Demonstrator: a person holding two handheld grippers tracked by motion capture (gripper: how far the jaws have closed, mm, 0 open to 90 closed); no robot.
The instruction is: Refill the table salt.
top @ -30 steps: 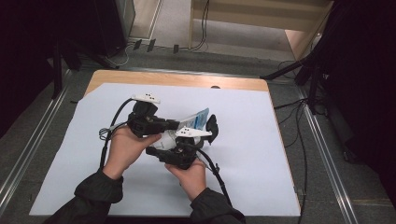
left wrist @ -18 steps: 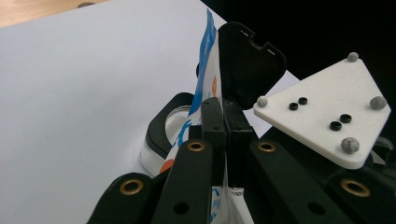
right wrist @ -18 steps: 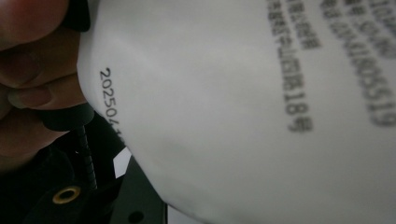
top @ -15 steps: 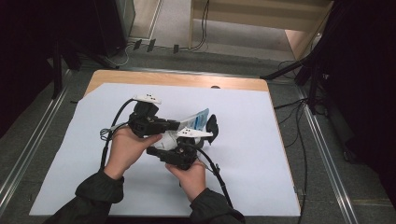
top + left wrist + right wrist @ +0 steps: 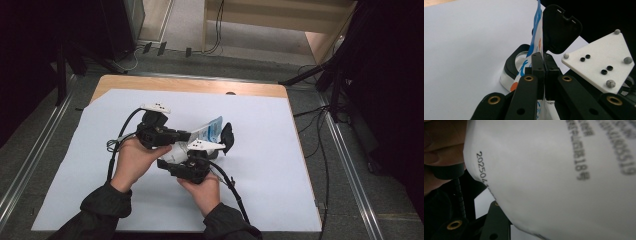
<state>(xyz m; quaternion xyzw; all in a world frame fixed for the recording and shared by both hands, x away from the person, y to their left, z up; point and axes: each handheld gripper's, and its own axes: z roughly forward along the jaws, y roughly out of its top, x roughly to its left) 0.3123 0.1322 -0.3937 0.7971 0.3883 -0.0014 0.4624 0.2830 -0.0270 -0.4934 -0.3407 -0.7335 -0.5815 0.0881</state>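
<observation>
The white-and-blue pouch [image 5: 209, 131] I'm working on sits above the middle of the white sheet [image 5: 280, 165] covering the table, held up between my two tools. In the left gripper view the pouch [image 5: 537, 32] stands on edge, and my left gripper [image 5: 543, 62] has its two black pads pressed together on the pouch's thin edge — clamped tight, no gap that I can see. Just beyond the pads a black hinged lid [image 5: 560, 27] stands open over a clear container with a black rim [image 5: 517, 60] resting on the sheet. From the high view the left gripper [image 5: 176, 135] reaches in from the left, and my right gripper [image 5: 200, 157] lies just beside it, nearer to me. In the right gripper view the pouch's white back [image 5: 564, 180], with its printed date code, is pressed close against the camera — I cannot tell how the right jaws stand behind it.
</observation>
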